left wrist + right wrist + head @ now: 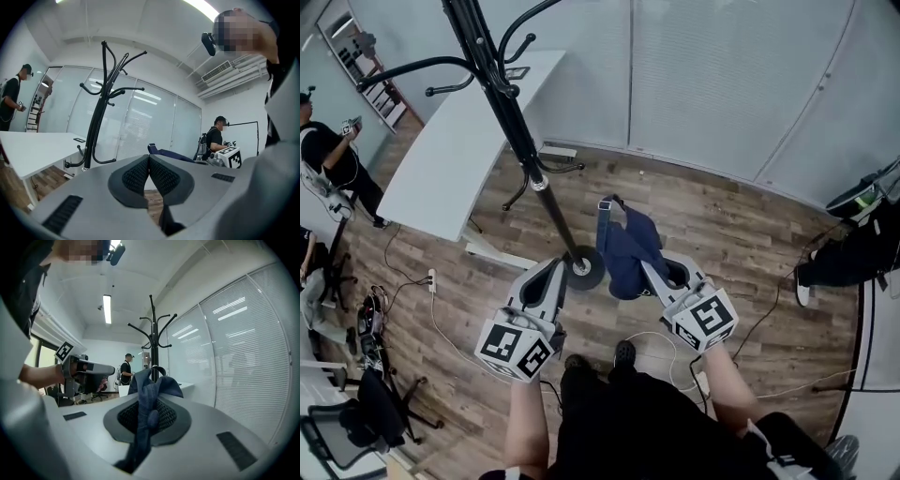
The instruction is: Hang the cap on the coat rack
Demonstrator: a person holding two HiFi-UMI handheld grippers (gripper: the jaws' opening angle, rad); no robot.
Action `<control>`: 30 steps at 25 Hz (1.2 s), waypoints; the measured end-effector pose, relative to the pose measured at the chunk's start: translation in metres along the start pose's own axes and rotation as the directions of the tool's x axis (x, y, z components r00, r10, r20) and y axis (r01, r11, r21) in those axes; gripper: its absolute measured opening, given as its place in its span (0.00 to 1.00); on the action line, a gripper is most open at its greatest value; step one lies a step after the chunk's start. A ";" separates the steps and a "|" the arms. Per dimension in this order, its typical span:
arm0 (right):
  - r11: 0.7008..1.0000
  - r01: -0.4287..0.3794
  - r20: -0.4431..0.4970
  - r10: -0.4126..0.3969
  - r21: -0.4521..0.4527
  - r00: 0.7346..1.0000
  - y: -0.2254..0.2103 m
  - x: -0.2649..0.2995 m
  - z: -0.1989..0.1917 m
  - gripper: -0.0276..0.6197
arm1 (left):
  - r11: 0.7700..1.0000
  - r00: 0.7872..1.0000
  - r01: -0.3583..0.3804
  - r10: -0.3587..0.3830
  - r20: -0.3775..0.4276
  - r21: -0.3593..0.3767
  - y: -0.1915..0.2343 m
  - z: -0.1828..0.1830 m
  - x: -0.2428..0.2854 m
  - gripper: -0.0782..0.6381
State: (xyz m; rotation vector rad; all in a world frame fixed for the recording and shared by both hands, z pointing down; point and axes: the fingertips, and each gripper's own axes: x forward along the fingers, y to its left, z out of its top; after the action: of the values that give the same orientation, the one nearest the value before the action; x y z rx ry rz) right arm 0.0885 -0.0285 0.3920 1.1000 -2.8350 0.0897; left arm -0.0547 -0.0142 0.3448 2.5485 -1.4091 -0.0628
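The black coat rack (517,127) rises from its round base (584,268) on the wood floor, with curved hooks at its top (112,70). A navy blue cap (625,246) hangs bunched from my right gripper (646,266), which is shut on its fabric (146,401) just right of the rack's base. My left gripper (560,266) is shut with nothing in it, close to the pole on its left side. From the left gripper view, the cap (169,153) shows past the closed jaws. The rack (153,341) stands ahead in the right gripper view.
A white desk (455,141) stands behind and left of the rack. A person (330,150) stands at the far left; another (848,255) sits at the right. Office chairs (366,412) and cables (441,323) crowd the left floor. Frosted glass walls (722,84) close the back.
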 end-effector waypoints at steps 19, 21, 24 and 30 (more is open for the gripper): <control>0.999 0.050 -0.086 -0.050 -0.007 0.995 -0.031 0.060 -0.014 0.10 | 1.000 1.000 0.007 -0.008 -0.009 -0.027 0.068 -0.002 0.028 0.13; 0.998 0.055 -0.100 -0.057 -0.020 0.993 -0.035 0.074 -0.015 0.10 | 1.000 1.000 0.009 -0.009 0.001 -0.029 0.082 0.005 0.035 0.13; 0.998 0.061 -0.113 -0.062 -0.018 0.992 -0.043 0.093 -0.015 0.10 | 1.000 1.000 0.017 -0.016 0.025 -0.023 0.101 0.020 0.048 0.13; 0.997 0.075 -0.148 -0.078 -0.028 0.986 -0.055 0.124 -0.026 0.10 | 0.997 0.997 0.074 -0.073 0.028 -0.016 0.125 0.022 0.075 0.13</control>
State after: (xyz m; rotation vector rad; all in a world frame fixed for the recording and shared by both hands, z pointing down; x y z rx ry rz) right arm 0.0360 -0.1500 0.4329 1.1454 -2.6530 0.1283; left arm -0.1216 -0.1448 0.3565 2.5951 -1.3187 -0.1222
